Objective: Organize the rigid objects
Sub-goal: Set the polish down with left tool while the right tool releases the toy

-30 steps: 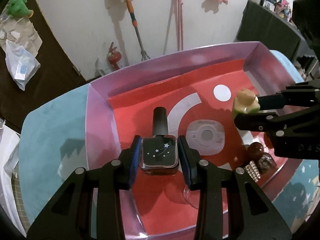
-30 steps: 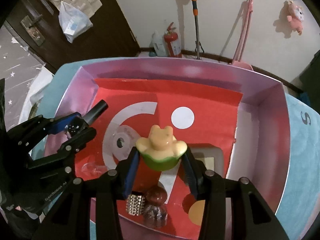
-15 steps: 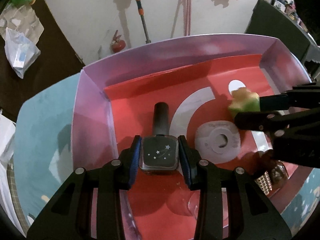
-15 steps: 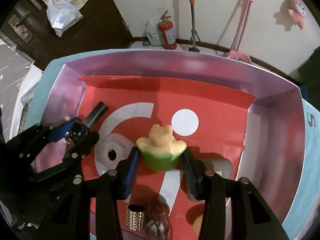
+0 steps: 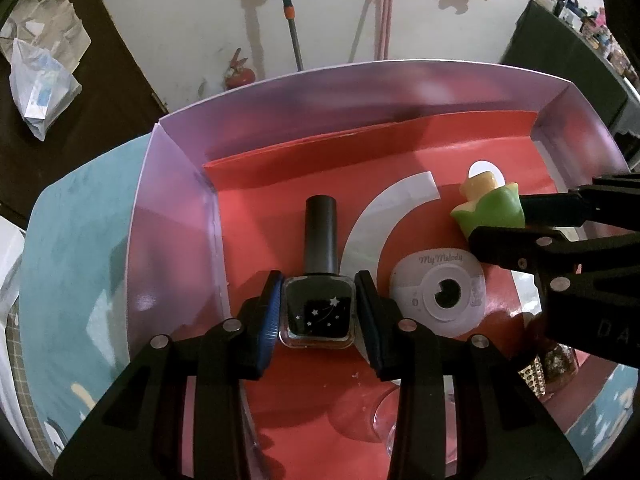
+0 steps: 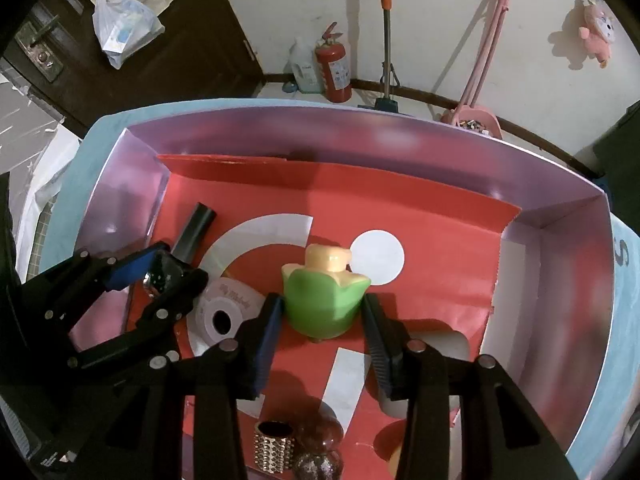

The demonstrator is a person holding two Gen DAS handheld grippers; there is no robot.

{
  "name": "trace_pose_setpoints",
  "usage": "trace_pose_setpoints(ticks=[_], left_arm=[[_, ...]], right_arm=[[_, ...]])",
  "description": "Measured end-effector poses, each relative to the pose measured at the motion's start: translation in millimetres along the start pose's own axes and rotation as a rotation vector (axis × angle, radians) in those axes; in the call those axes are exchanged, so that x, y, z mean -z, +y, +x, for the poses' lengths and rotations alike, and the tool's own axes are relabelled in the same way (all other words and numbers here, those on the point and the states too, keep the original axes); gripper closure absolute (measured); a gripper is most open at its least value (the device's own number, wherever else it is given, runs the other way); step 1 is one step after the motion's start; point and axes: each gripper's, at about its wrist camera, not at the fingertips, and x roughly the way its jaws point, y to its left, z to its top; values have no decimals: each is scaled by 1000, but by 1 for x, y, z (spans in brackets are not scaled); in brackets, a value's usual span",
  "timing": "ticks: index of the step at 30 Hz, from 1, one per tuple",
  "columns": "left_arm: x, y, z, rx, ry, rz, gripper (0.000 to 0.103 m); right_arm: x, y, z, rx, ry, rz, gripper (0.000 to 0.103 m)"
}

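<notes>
Two items in hand over the box [image 6: 560, 216]: our left gripper [image 5: 319, 308] clamps the nail polish bottle [image 5: 320, 280], right gripper [image 6: 322, 316] clamps the green figurine [image 6: 320, 300]. Tape roll [image 5: 442, 292] etc. already inside; both drops left, w/ releases pending.

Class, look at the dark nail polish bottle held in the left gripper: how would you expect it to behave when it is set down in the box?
The nail polish bottle looks like rigid glass, so probably fragile if dropped. Its flat-sided square body suits the left gripper and likely won't roll. The tall narrow cap may make it apt to tip when stood upright.
</notes>
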Motion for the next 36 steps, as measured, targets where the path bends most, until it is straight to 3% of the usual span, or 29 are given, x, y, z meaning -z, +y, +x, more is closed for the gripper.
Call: trace_pose_setpoints(ticks=[9, 17, 19, 22, 30, 36], left_arm=[[0, 2, -1, 15, -3, 3, 66], [5, -6, -18, 0, -44, 23, 53], [7, -7, -25, -17, -60, 24, 38], [12, -7, -38, -45, -90, 27, 36], [32, 8, -87, -28, -185, -31, 36], [69, 8, -147, 21, -325, -48, 25]], right_arm=[[3, 3, 1, 19, -6, -10, 59], [7, 3, -10, 22, -31, 0, 53], [8, 2, -17, 19, -47, 3, 50], [13, -2, -32, 11, -72, 11, 48], [45, -4, -99, -9, -216, 10, 31], [92, -8, -159, -18, -358, 2, 19]])
